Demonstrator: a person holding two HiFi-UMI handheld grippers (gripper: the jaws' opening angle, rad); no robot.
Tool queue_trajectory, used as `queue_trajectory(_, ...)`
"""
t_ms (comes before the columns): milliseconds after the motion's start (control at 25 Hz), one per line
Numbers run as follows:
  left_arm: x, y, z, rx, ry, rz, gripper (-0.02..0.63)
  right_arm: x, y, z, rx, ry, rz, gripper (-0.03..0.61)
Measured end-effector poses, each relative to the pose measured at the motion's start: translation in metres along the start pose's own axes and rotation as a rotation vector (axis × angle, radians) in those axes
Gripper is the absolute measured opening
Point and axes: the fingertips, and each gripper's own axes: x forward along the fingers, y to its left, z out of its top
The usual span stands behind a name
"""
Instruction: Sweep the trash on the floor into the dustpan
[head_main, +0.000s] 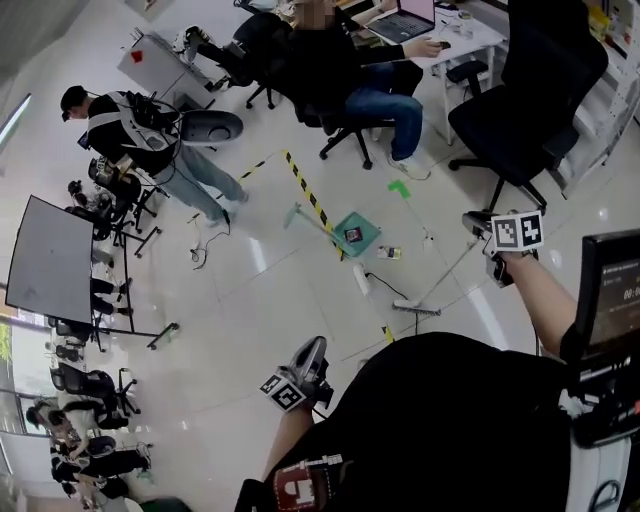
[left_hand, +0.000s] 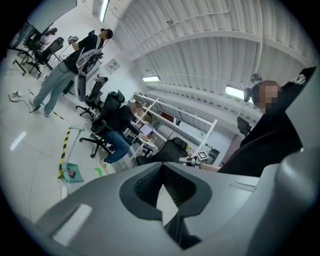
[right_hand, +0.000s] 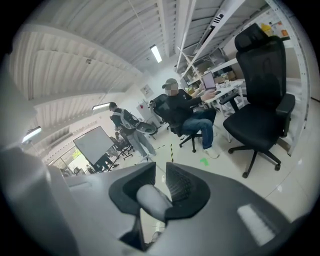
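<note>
A teal dustpan stands on the white floor, its long handle slanting up-left; the left gripper view shows it too, the dustpan small at left. A small piece of trash lies just right of it, and a green scrap lies farther off. My right gripper is shut on the pale broom handle. The broom head rests on the floor below and right of the dustpan. My left gripper hangs near my body, shut, with nothing in it.
Yellow-black tape crosses the floor beside the dustpan. A black office chair stands at the far right, a seated person at a desk beyond, a standing person at left. A grey board is at far left.
</note>
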Motion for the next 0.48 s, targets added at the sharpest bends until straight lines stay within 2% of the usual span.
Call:
queue_trajectory(120, -0.015, 0.001, -0.005, 0.009, -0.019, 0.013, -0.005, -0.006, 0.006, -0.01, -0.032, 0.006, -0.004, 0.058)
queue_trajectory(280, -0.054, 0.008, 0.001, 0.021, -0.056, -0.02, -0.005, -0.014, 0.036, -0.031, -0.064, 0.003, -0.022, 0.06)
queue_trajectory(480, -0.125, 0.031, 0.009, 0.055, 0.002, -0.072, -0.005, -0.017, 0.101, -0.059, -0.08, -0.006, -0.082, 0.06)
